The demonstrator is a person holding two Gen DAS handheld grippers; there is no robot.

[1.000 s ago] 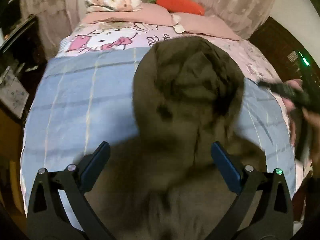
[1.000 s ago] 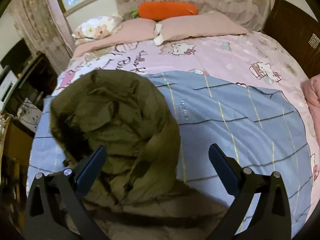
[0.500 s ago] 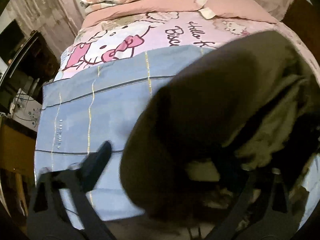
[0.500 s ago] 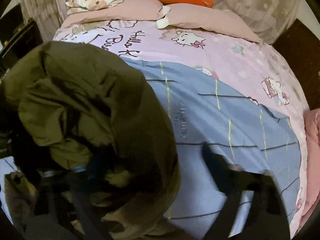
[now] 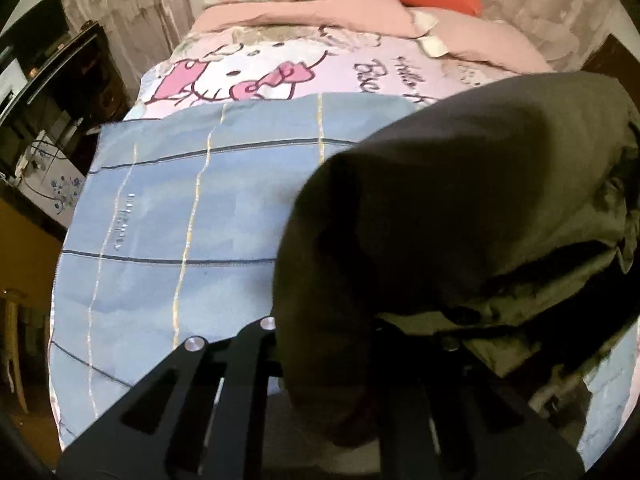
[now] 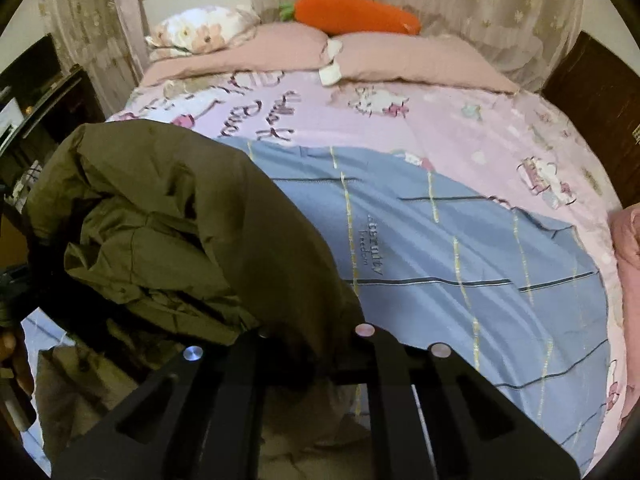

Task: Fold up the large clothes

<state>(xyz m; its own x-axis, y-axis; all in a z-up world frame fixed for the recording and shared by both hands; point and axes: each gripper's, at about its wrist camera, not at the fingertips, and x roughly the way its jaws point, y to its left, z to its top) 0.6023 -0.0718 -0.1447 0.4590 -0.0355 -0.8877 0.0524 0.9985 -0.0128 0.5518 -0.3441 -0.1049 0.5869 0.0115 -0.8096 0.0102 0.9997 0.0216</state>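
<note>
I have the olive jacket [image 6: 168, 216] bunched up on the blue checked blanket [image 6: 460, 264] spread over the pink bed [image 6: 460, 132]. My left claw [image 5: 332, 344] is closing, its tips buried in a dark fold of the jacket. My right claw [image 6: 308, 344] is pinched tight on the jacket's near edge. An orange carrot cushion [image 6: 352, 14] lies on the pillows [image 6: 400, 60] at the headboard end.

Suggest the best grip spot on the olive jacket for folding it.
Likely the olive jacket near hem, pinched from the foot of the bed: it lies bunched on the blue blanket, hood far. Left gripper is closing there; right gripper is shut on it.
</note>
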